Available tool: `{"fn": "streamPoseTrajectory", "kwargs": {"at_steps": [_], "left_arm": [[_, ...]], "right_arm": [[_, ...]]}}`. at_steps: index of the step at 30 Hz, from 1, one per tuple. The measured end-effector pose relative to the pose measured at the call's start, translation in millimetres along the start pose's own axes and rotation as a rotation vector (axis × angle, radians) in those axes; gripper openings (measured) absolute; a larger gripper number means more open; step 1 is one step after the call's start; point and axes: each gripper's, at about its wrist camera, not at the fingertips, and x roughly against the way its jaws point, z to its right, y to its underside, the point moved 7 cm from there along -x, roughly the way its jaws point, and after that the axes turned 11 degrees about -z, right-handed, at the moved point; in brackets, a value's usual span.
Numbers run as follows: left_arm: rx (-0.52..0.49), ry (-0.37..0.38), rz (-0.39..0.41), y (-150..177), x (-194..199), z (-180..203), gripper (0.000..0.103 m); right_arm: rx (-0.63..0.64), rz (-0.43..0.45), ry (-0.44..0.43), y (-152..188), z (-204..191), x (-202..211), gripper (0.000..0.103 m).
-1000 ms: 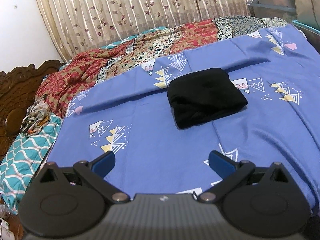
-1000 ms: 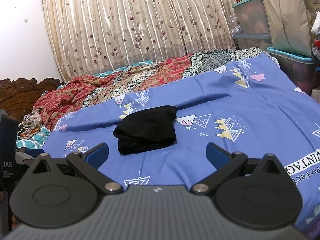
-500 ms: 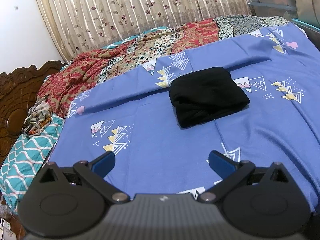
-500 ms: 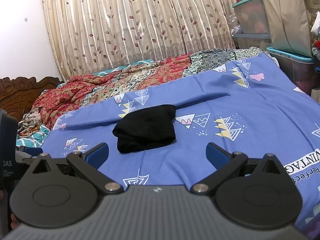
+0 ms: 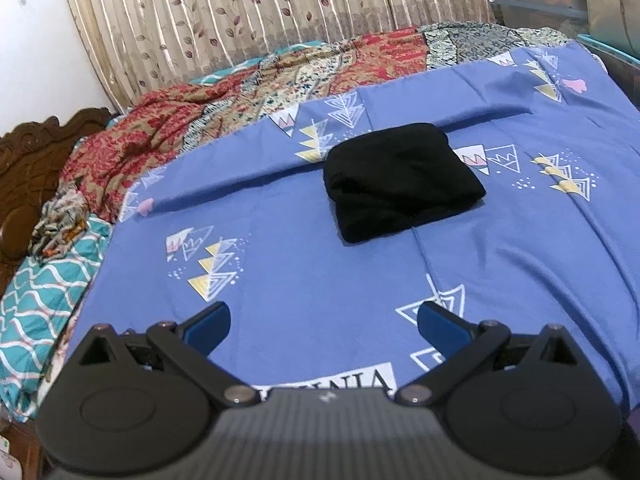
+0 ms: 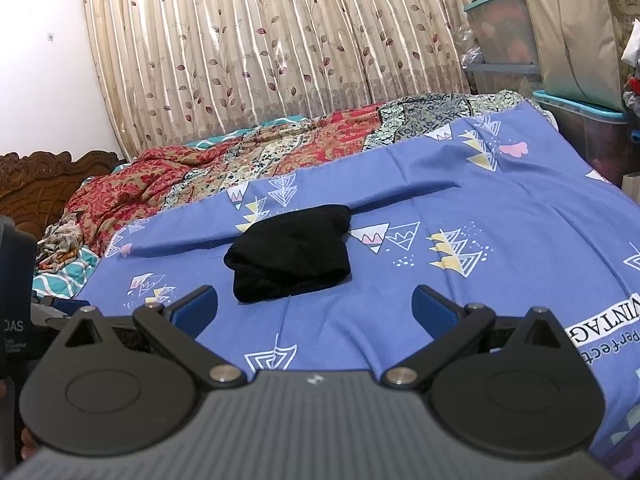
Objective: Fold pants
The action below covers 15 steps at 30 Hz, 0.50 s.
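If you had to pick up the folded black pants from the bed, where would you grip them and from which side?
I would probably take the folded black pants at the near edge, where the stacked layers show as ridges, coming low from the camera side over the blue sheet. Pinching all layers there should keep the bundle together. Both the left gripper and the right gripper are open and empty.

- Bed covered by a blue sheet (image 5: 320,280) printed with white and yellow triangles.
- Red floral patterned blanket (image 6: 168,176) bunched along the far side.
- Teal wave-print cloth (image 5: 36,300) at the left edge.
- Carved dark wooden headboard (image 6: 44,176), left.
- Cream pleated curtain (image 6: 260,52) with a leaf-vine print behind the bed.
- Plain white wall (image 6: 44,80), left.
- Stacked plastic storage bins (image 6: 504,36), teal lids, right.
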Motion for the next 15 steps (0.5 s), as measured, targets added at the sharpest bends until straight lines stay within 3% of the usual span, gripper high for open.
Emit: {"fn": "streamPoseTrajectory", "kwargs": {"at_steps": [15], "left_arm": [[0.004,0.024,-0.020,4.1,-0.7,1.6,0.103]], "right_arm": [[-0.002,-0.001,0.001,0.6,-0.5,-0.6,0.103]]}}
